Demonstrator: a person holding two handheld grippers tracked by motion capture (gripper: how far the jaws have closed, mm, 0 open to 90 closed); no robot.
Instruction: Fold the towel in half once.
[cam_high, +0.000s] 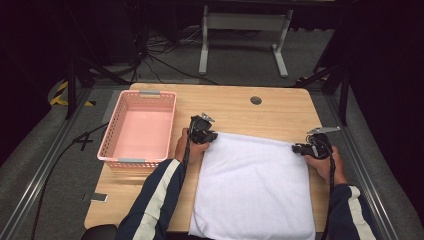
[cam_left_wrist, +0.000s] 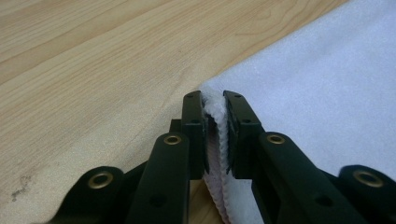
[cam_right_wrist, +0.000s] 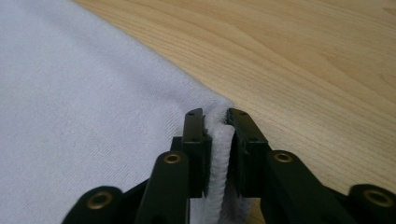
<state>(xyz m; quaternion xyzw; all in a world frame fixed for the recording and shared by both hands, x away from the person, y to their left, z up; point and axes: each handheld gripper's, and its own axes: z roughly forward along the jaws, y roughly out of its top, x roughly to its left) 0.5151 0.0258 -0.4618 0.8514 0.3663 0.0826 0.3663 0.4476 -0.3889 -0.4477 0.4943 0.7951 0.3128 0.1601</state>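
You are working at a light wooden table (cam_high: 235, 107) with rounded corners and a round cable grommet (cam_high: 256, 100) near its far edge. Around it lies grey carpet (cam_high: 240, 60), and beyond the far edge stands a white metal frame (cam_high: 245, 22) on two splayed feet. Black cables (cam_high: 155, 55) sprawl over the floor toward the far left corner. Metal rails (cam_high: 40, 175) run along both sides of your table, with yellow-and-black hazard tape (cam_high: 60, 92) at the left. Everything behind is dark, draped in black.
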